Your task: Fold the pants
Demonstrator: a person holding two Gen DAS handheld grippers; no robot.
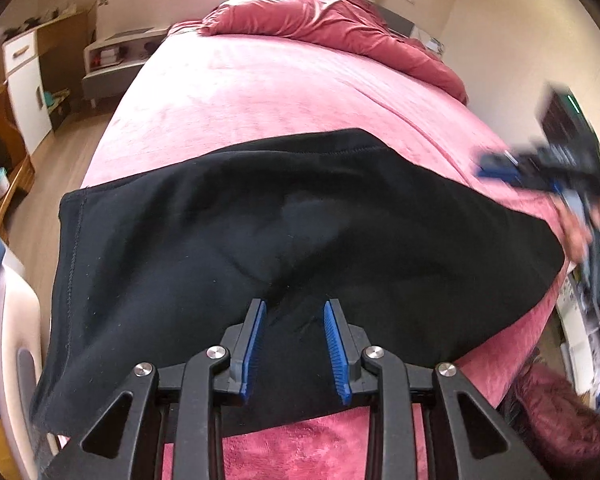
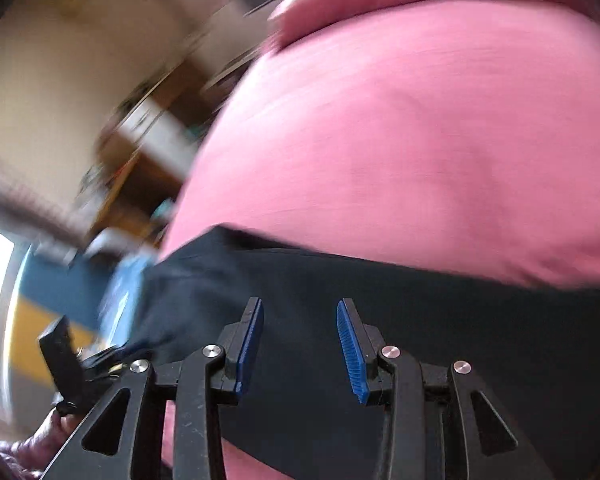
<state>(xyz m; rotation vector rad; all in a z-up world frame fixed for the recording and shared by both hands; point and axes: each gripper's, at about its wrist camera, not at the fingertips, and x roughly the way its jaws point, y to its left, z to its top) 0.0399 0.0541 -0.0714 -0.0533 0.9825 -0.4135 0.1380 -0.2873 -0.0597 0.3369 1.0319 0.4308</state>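
Left wrist view: our left tool hangs wide over the black pants, which lie across the bed near its foot edge; pink cover beyond is bare. Right wrist view, blurred: our right tool gapes wide above the pants.

The black pants are seen as matt knit cloth with a stitched hem. The pink bedspread beneath them is noted as plush, velvety fabric. The left gripper is made of matt black plastic, with ribbed blue pads and bright metal rivets.
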